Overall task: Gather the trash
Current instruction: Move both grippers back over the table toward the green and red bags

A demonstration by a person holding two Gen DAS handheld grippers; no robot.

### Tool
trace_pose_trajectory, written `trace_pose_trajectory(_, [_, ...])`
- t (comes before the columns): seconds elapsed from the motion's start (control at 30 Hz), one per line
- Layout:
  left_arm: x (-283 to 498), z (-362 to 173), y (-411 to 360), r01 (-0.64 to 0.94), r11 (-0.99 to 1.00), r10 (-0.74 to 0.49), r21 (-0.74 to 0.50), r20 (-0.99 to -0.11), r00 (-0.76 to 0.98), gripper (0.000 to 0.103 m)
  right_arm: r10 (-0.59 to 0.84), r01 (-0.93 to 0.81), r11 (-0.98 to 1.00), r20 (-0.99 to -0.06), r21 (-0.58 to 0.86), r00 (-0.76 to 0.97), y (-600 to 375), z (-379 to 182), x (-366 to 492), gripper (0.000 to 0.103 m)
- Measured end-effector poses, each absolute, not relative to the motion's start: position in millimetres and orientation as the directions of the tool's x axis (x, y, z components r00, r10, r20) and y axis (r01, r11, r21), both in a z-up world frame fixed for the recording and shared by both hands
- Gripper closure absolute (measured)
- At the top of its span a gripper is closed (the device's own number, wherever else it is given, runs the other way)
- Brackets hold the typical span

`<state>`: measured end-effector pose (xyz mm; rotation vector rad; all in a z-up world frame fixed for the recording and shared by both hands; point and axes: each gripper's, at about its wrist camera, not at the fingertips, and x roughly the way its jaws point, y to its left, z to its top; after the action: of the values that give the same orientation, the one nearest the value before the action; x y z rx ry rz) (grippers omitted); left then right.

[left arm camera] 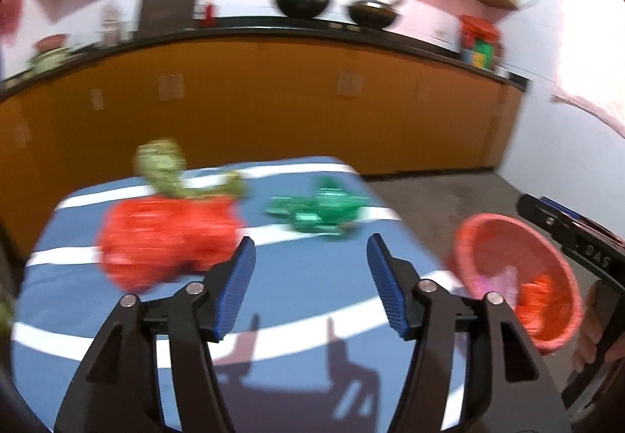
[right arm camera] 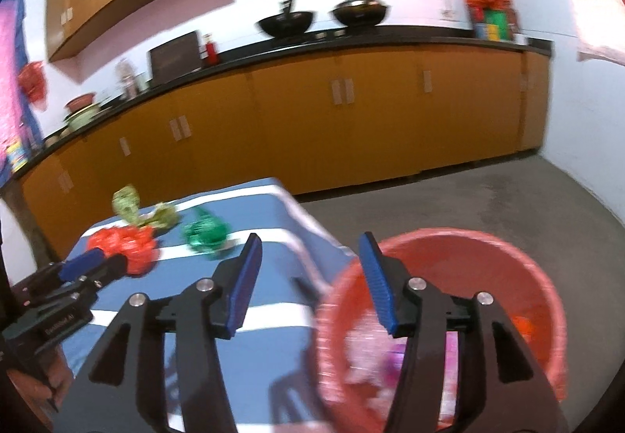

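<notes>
- Red crumpled wrapper (left arm camera: 168,241) lies on the blue table with white stripes (left arm camera: 304,300), ahead and left of the left gripper (left arm camera: 310,277); not touched by the pads.
- Green crumpled wrapper (left arm camera: 320,210) lies right of the red one, farther back, straight ahead of the left gripper's gap and apart from it.
- Yellow-green wrapper (left arm camera: 168,171) sits behind the red one, touching or overlapping its top edge; blur hides which.
- Left gripper: jaws stand partly apart, nothing between the blue pads, hovering over the table.
- Red plastic basket (left arm camera: 519,277) is off the table's right edge, right of the left gripper; pink and orange scraps lie inside it.
- Right wrist view: right gripper (right arm camera: 308,277) also has jaws partly apart and is empty; its right finger (right arm camera: 379,284) overlaps the basket (right arm camera: 488,257) rim, left finger over the table (right arm camera: 269,300) edge.
- Pink trash (right arm camera: 375,355) lies in the basket bottom, below the right gripper; an orange piece (right arm camera: 523,327) is by the far wall.
- From the right wrist view, the red wrapper (right arm camera: 125,241), green wrapper (right arm camera: 205,234) and yellow-green wrapper (right arm camera: 136,208) all lie well left of the right gripper.
- Left gripper (right arm camera: 90,263) shows at the left edge of that view, tips near the red wrapper.
- Background: orange cabinets (left arm camera: 273,101) under a dark counter with two black woks (left arm camera: 304,5); everything is motion-blurred.
</notes>
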<state>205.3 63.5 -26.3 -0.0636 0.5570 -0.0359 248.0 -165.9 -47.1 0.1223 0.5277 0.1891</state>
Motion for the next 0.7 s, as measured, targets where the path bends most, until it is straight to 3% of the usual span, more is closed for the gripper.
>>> trace_pose_trajectory(0.13, [202.9,-32.8,125.8,-0.118,0.992,0.075,-0.049,-0.525,0.848,0.036,0.265,-0.219,0.964,-0.522,0.15,0.811,-111.1,-59.4,271.8,0.049])
trace_pose_trajectory(0.3, [204.8,-40.4,168.1,-0.186,0.982,0.146,-0.028,-0.507,0.849,0.024,0.285,-0.256,0.958,-0.548,0.131,0.786,-64.4,-72.6,300.5,0.045])
trace_pose_trajectory(0.53, [222.4,-53.7,196.5,-0.171,0.984,0.121,-0.051,-0.512,0.851,0.014,0.244,-0.235,0.967,-0.592,0.094,0.768,-29.9,-86.8,349.0,0.036])
trace_pose_trajectory(0.7, [235.2,-61.3,193.9,-0.132,0.991,0.095,-0.035,-0.518,0.85,0.013,0.222,-0.218,0.972,-0.631,0.085,0.744,-21.7,-95.8,377.3,0.033])
